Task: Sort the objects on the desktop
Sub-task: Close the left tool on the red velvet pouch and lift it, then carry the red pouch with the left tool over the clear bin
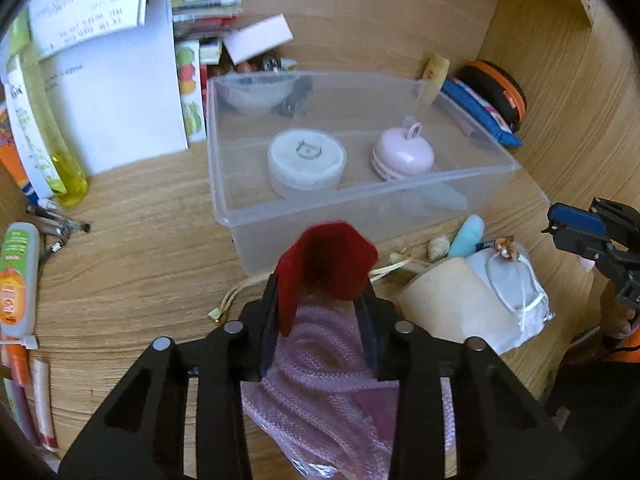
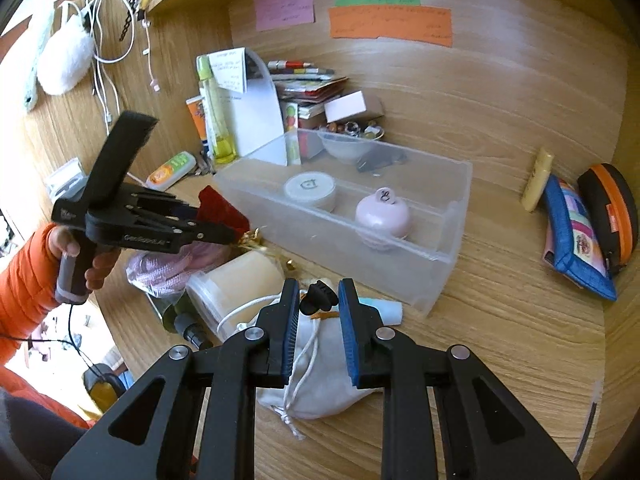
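A wooden counter (image 1: 132, 208) set in a walled nook fills both views, with coloured paper notes (image 2: 390, 26) stuck to the back panel and papers, tubes and pens crowded along the left. My left claw (image 1: 320, 300) is closed on a dark red felt pouch (image 1: 326, 264), the fabric folded and bulging up between the pads; I hold it clear of the counter just in front of the clear plastic bin (image 1: 224, 200), which I take to be the sorting destination, so this looks like the carry before a drop. A pink knitted item in a plastic wrap (image 1: 320, 372) lies directly under that claw.

My right claw (image 2: 319, 316) is nearly closed, and I see nothing pressed between its blue pads; a small black piece shows in the gap, but I cannot tell whether it is gripped. It hovers over a white drawstring bag (image 2: 320, 380), beside a cream lidded tub (image 2: 236, 284), probably waiting its turn.

Inside the bin sit a round white tin (image 1: 306, 162) and a pink macaron-shaped case (image 1: 402, 156), well apart, leaving free floor between them. A white bowl (image 1: 256, 96) of small trinkets stands behind the bin.
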Action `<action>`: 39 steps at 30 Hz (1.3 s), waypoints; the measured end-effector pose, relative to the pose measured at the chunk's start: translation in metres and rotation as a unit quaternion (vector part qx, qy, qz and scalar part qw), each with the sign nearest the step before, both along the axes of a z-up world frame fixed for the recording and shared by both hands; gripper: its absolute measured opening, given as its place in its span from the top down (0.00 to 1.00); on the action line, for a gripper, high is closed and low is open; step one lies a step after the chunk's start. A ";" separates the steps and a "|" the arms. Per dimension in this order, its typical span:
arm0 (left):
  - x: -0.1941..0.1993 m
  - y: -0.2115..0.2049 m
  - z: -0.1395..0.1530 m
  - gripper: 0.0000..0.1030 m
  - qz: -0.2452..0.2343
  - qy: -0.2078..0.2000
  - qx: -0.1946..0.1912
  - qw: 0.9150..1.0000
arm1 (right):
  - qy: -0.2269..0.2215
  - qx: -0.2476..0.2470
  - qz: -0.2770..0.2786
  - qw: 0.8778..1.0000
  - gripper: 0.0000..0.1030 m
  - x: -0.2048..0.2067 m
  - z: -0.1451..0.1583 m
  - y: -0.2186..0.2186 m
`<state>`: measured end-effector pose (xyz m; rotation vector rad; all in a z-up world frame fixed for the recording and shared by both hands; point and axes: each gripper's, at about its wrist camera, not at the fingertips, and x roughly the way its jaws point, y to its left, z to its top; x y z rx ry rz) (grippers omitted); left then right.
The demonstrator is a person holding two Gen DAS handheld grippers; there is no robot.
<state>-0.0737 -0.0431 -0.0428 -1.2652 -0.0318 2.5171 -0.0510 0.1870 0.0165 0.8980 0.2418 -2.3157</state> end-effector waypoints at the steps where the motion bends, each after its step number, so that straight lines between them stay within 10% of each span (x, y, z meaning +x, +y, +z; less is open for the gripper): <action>1: 0.001 0.000 0.002 0.69 0.001 0.004 0.001 1.000 | 0.001 -0.002 -0.001 1.000 0.83 0.000 0.002 0.002; 39: 0.018 -0.011 0.102 0.72 0.063 0.166 0.011 0.984 | 0.051 -0.030 -0.032 0.998 0.83 -0.064 0.048 0.008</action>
